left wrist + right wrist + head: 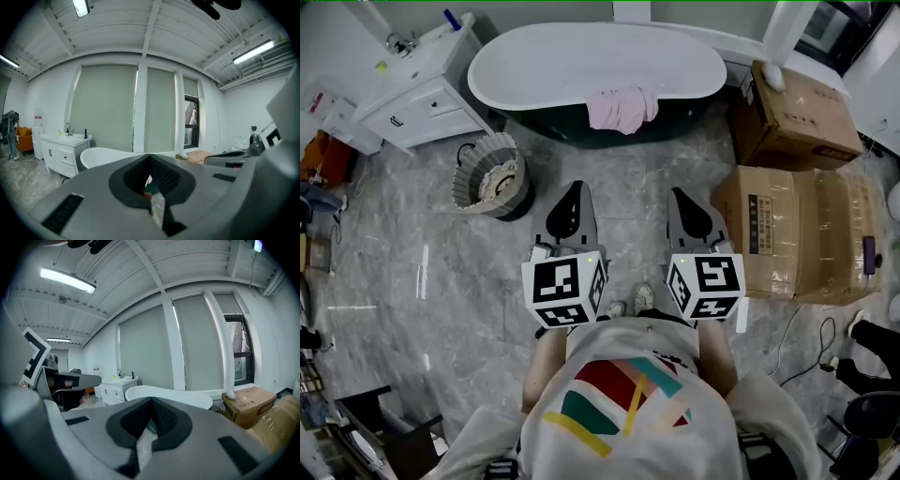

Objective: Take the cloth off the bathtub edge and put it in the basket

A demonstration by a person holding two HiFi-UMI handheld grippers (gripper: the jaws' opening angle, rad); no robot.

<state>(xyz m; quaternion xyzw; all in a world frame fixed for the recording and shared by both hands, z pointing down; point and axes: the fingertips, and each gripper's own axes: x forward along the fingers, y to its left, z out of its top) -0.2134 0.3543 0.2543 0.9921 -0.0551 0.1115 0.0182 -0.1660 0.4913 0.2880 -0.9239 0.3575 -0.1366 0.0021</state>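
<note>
A pink cloth (622,109) hangs over the near edge of the white bathtub (591,58). To the tub's front left a woven basket (490,175) stands on the floor. My left gripper (574,187) and right gripper (680,195) are held side by side over the floor, well short of the tub, both shut with nothing between the jaws. In the left gripper view the tub (101,157) shows past the closed gripper (150,157). The right gripper view has the tub (171,397) beyond its closed gripper (152,401).
Cardboard boxes (799,230) stand on the right, another box (792,112) behind them next to the tub. A white vanity cabinet (417,89) is at the far left. Grey marble floor (412,272) spreads between me and the tub.
</note>
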